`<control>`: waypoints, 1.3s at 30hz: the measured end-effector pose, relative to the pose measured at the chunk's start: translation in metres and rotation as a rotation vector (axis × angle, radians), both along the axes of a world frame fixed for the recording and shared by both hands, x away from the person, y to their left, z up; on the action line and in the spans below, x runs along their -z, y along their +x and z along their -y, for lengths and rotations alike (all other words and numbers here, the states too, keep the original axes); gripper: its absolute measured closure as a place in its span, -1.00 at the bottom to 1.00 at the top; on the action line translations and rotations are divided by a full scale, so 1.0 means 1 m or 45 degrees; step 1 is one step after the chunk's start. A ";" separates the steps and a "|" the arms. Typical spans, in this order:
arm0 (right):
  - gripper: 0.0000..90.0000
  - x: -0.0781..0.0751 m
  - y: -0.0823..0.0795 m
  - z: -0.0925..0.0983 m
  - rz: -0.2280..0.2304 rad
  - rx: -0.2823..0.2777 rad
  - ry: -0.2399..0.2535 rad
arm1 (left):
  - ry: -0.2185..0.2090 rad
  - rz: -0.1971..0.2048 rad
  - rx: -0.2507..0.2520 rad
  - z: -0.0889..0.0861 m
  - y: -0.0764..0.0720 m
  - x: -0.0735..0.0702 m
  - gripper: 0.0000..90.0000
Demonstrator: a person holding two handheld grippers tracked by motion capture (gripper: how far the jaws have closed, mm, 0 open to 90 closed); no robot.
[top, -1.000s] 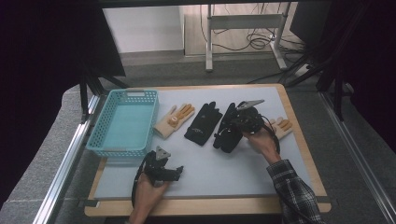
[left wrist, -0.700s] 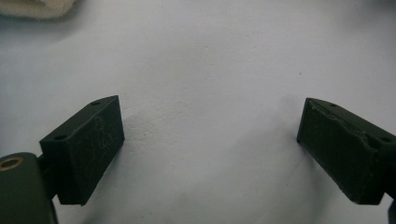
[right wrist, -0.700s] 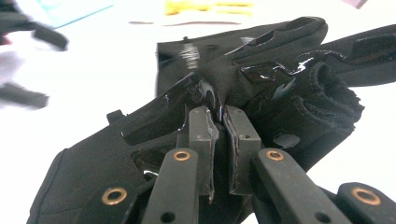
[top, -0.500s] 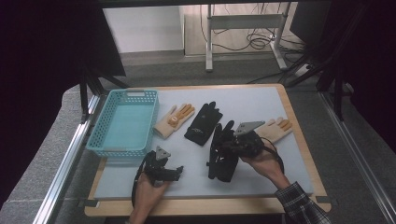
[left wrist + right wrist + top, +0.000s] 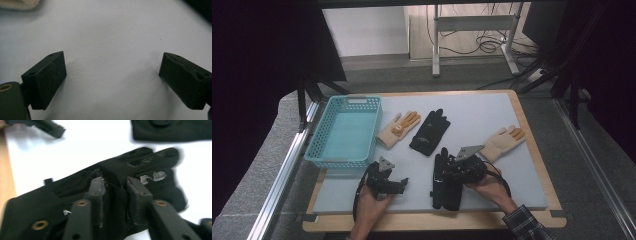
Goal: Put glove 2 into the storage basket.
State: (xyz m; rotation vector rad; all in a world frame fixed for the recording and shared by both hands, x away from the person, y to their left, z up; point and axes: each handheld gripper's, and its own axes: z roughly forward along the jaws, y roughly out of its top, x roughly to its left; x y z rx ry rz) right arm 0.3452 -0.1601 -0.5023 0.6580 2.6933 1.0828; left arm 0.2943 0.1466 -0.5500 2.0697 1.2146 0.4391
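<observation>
- The right hand-held gripper (image 5: 447,176) lies low over the front part of the tabletop (image 5: 492,107), on a black glove (image 5: 446,191) that lies flat near the front edge, its fingers pointing away from the person.
- In the right gripper view the black glove (image 5: 120,192) has a fold of fabric bunched between the two jaws. The jaws have just been opening, and with the blur it seems the pads no longer press hard on the fold, though that is hard to tell.
- The left hand-held gripper (image 5: 398,186) rests on the tabletop just in front of the blue basket (image 5: 343,131), and the left gripper view shows its jaws standing wide apart with only bare white surface (image 5: 110,37) between them.
- A second black glove (image 5: 430,132) lies near the middle of the tabletop.
- A cream glove with orange fingers (image 5: 398,129) lies between that glove and the basket, just beside the basket's right wall.
- Another cream glove (image 5: 504,142) lies to the right, close behind the right hand-held gripper.
</observation>
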 end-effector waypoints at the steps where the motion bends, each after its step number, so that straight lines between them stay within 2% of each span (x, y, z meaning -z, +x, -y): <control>1: 0.30 -0.001 0.002 0.002 -0.001 0.026 0.019 | 0.000 0.000 0.000 0.000 0.000 0.000 -0.83; 10: 0.00 -0.003 0.029 0.008 0.011 0.166 0.053 | 0.000 0.000 0.000 0.000 0.000 0.000 -0.83; 16: -0.07 -0.006 0.049 0.001 0.015 0.240 0.085 | 0.000 -0.001 0.000 0.000 0.000 0.000 -0.83; 19: -0.04 -0.008 0.060 -0.004 0.004 0.254 0.103 | -0.003 0.000 -0.002 0.000 0.000 0.000 -0.83; 22: 0.08 -0.008 0.071 -0.010 -0.019 0.264 0.108 | -0.002 0.000 0.000 0.000 0.000 0.000 -0.83; 28: 0.18 -0.008 0.092 -0.026 0.005 0.269 0.098 | -0.001 -0.001 0.000 0.000 0.000 0.000 -0.83; 32: 0.16 -0.007 0.099 -0.033 0.010 0.280 0.081 | 0.001 0.000 0.001 0.000 0.000 0.000 -0.83; 39: -0.07 0.001 0.122 -0.046 -0.006 0.335 0.081 | 0.001 0.000 0.001 0.000 0.000 0.000 -0.83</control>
